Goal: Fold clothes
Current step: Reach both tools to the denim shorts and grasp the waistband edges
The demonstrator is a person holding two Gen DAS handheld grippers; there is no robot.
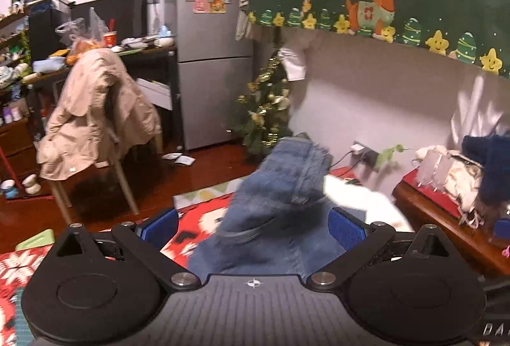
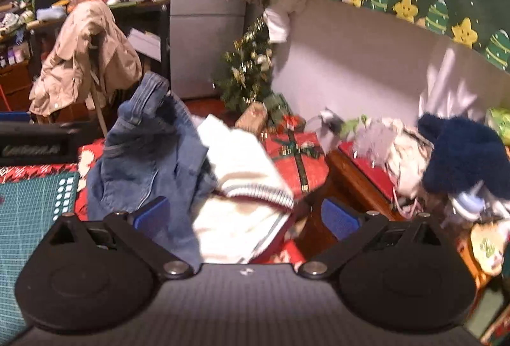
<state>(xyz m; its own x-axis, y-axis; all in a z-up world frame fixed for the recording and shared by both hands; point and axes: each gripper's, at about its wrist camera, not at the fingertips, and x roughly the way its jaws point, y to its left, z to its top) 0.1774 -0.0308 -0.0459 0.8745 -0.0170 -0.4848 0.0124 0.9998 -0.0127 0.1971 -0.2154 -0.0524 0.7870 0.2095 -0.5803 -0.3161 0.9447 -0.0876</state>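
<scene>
A crumpled pair of blue jeans (image 1: 280,186) is heaped on the red Christmas-patterned cloth (image 1: 204,218). It rises between the blue pads (image 1: 161,226) of my left gripper (image 1: 253,228), which is open wide. A white knit sweater (image 2: 242,186) with red and navy striped trim lies against the right side of the jeans (image 2: 149,154). My right gripper (image 2: 245,215) is open, and the sweater's hem and a fold of denim sit between its spread fingers. In the left wrist view only a blurred edge of the sweater (image 1: 360,199) shows.
A green cutting mat (image 2: 32,209) lies at the left. A chair draped with a beige coat (image 1: 95,110), a grey fridge (image 1: 207,59) and a small Christmas tree (image 1: 267,110) stand behind. Wrapped red gifts (image 2: 296,161) and a low wooden table (image 2: 366,186) with a dark blue fluffy item (image 2: 462,154) are at the right.
</scene>
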